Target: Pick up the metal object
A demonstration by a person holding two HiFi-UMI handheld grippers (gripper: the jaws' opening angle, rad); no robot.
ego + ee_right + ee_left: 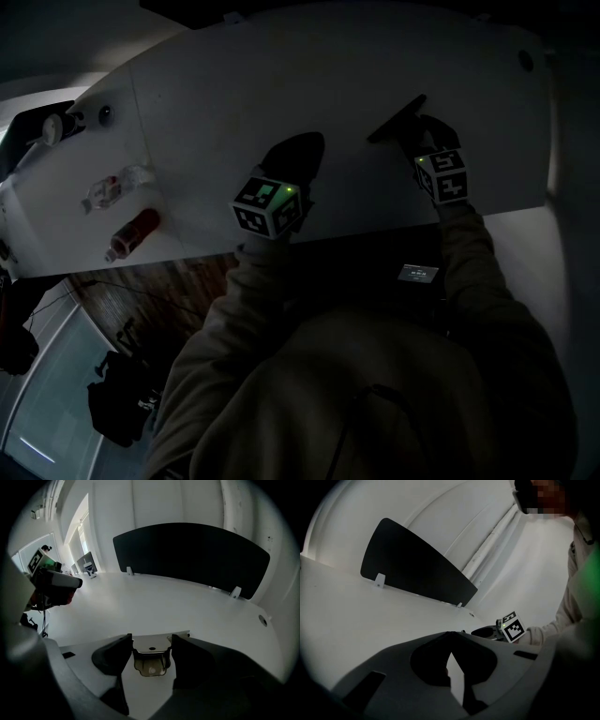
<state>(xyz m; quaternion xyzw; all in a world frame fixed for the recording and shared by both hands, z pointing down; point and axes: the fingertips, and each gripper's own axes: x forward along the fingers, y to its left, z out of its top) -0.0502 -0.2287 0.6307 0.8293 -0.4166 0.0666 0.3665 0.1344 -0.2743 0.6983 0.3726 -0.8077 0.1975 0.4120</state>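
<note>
A small metal bracket [151, 657] sits between the jaws of my right gripper [151, 645], and both dark fingers press against its sides just above the white table [140, 602]. In the head view that gripper [401, 122] reaches out over the table's right half, and the bracket is hidden in the dark. My left gripper [294, 156] rests near the table's front middle. Its fingertips [440, 641] meet with nothing between them. The left gripper view shows the right gripper [490, 633] off to the right.
A black divider panel [192, 555] stands along the table's far edge, beside a cable hole [262, 619]. A clear plastic bottle [114, 187] and a red cylinder [134, 232] lie at the table's left end. The front edge [375, 234] runs just under both grippers. The room is dim.
</note>
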